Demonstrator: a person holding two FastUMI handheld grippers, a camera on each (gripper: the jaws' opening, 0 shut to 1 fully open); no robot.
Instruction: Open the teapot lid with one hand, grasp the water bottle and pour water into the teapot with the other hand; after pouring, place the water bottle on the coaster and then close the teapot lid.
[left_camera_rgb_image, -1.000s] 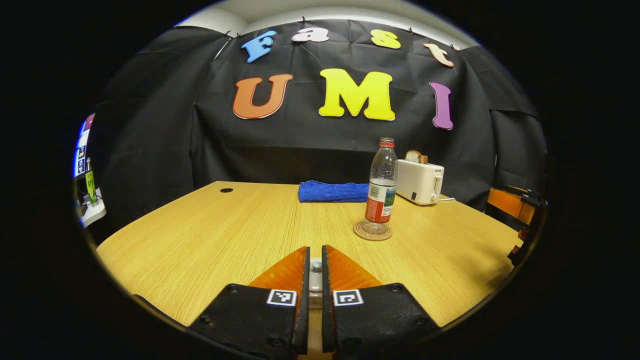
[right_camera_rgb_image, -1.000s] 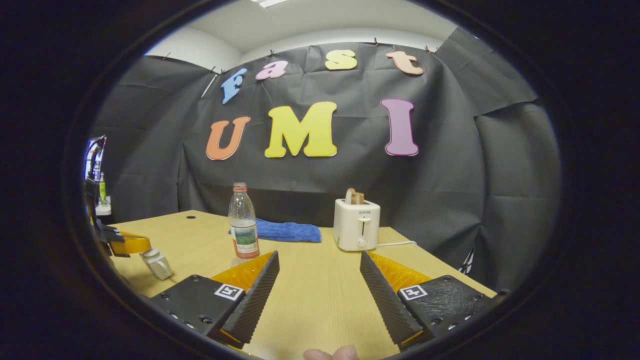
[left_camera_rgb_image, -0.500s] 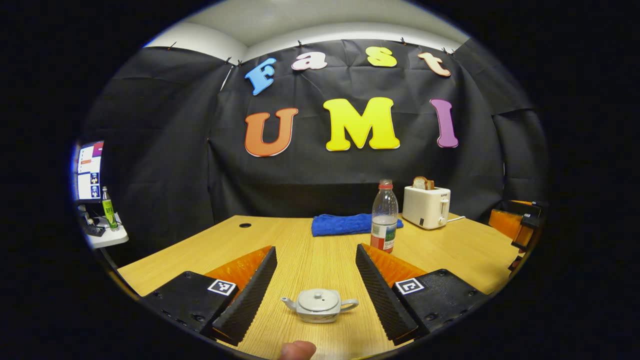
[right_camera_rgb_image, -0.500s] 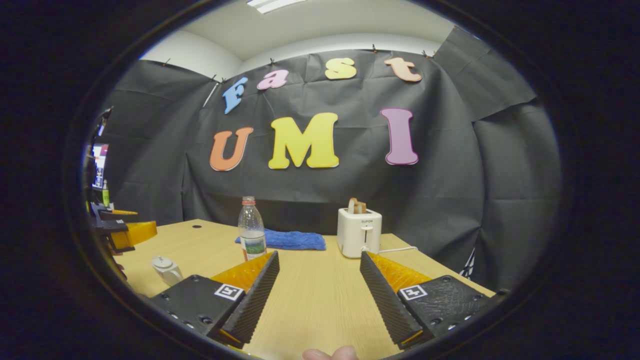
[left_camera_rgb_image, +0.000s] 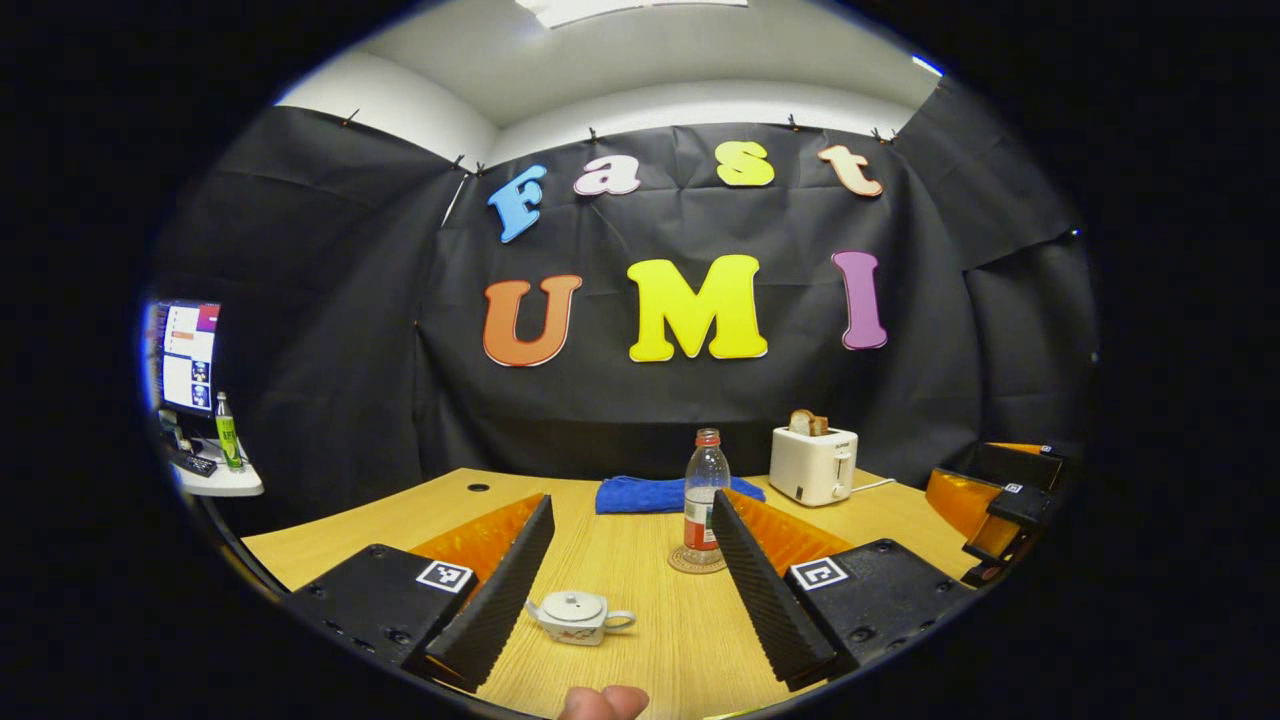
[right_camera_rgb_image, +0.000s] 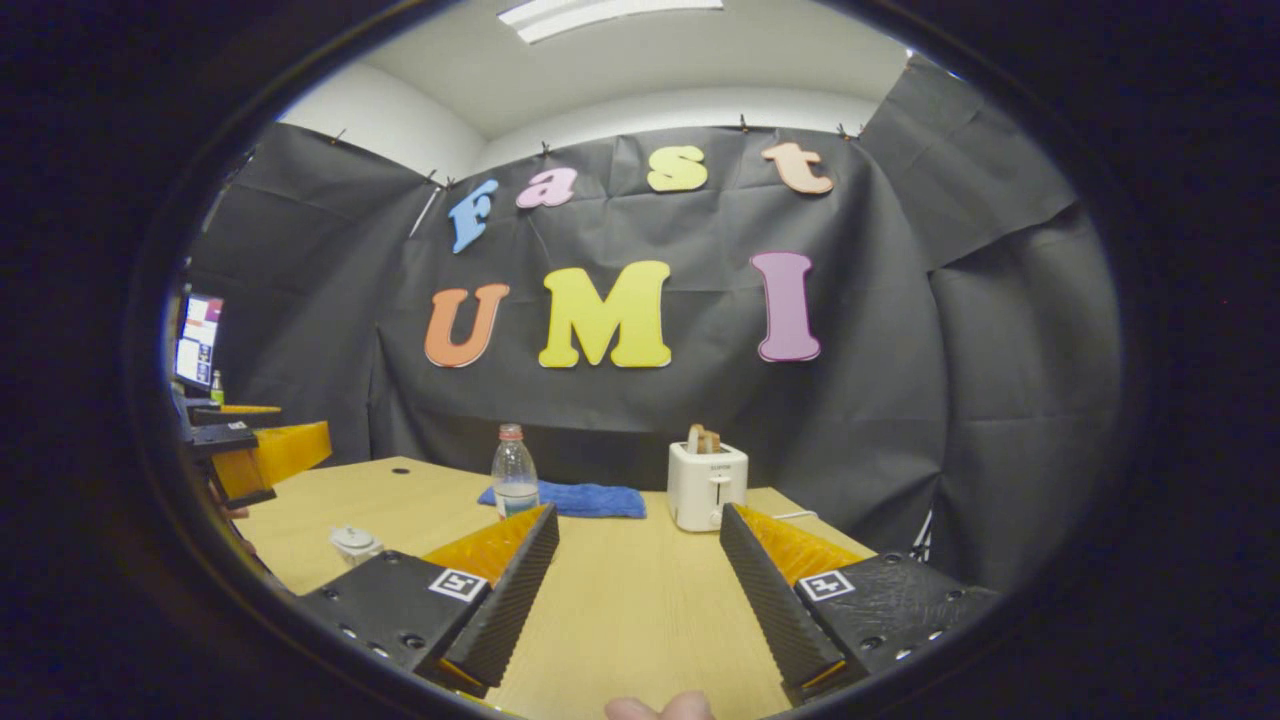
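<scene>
**Both grippers lifted clear, lid back on the teapot**

Left gripper view: left gripper (left_camera_rgb_image: 632, 575) held above the wooden counter (left_camera_rgb_image: 640, 620), jaws wide open, nothing between them. Teapot (left_camera_rgb_image: 577, 617) sits on the counter at near centre, between the two fingers as seen, but well below and apart from them; lid on, spout to the left, handle to the right. Water bottle (left_camera_rgb_image: 704, 497) stands upright on the round coaster (left_camera_rgb_image: 694, 562) farther back, part hidden by the right finger. Behind it a folded blue towel (left_camera_rgb_image: 660, 493) lies near the far edge; a white toaster (left_camera_rgb_image: 812, 464) with bread in the slot stands to its right. A fingertip (left_camera_rgb_image: 602, 702) shows at the bottom edge. Right gripper appears at far right (left_camera_rgb_image: 990, 510).

Right gripper view: right gripper (right_camera_rgb_image: 638, 590) also above the counter (right_camera_rgb_image: 640, 600), jaws wide open and empty. Bottle (right_camera_rgb_image: 514, 484) at left-centre, towel (right_camera_rgb_image: 575, 499) behind it, toaster (right_camera_rgb_image: 705, 485) at centre. Teapot (right_camera_rgb_image: 355, 543) at near left, lid on; left gripper (right_camera_rgb_image: 255, 455) hangs above and left of it.

Change vs. 1.0 s ago: left jaws were then closed on the lid knob; at 0.5 s ago they stood open w/ the lidded pot below. Since then the left view has drawn back and tilted up, so pot and bottle look smaller and the coaster has come into sight. Right jaws open throughout.
</scene>
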